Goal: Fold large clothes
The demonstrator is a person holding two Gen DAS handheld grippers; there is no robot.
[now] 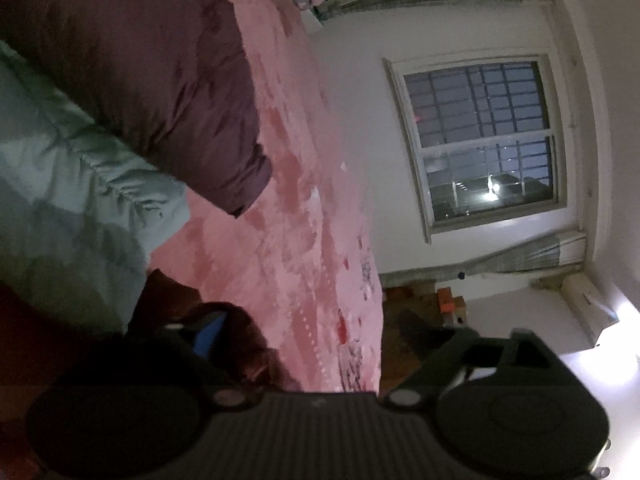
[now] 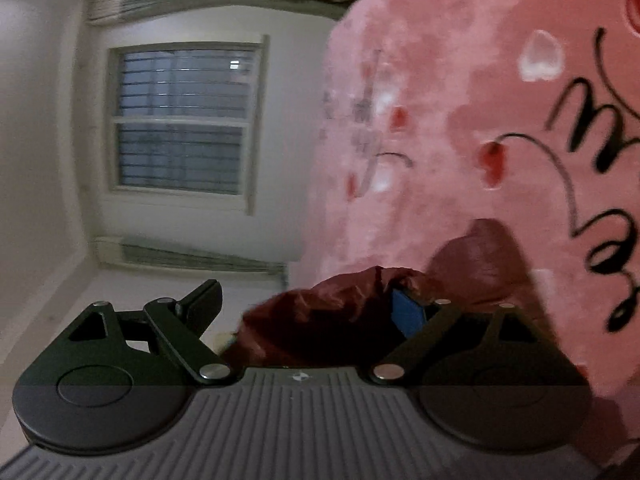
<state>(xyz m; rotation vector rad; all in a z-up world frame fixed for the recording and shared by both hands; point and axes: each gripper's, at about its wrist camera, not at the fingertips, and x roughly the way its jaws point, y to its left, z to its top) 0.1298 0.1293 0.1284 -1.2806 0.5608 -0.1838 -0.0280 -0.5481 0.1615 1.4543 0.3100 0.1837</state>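
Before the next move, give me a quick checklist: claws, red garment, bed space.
1. Left claw empty: ok, jaws wide, dark red garment only beside one finger.
2. Right claw gripping garment: not ok, fabric sits between open jaws, unpinched.
3. Garment flat: not ok, bunched.
4. Pink bedspread free for folding: cannot tell; purple jacket and green jacket lie on it.

Passage: open toward window side.
Purple garment (image 1: 152, 72) and green garment (image 1: 68, 200) block pink bedspread (image 1: 304, 208); maroon cloth (image 2: 344, 320) fills right gripper (image 2: 312, 304).
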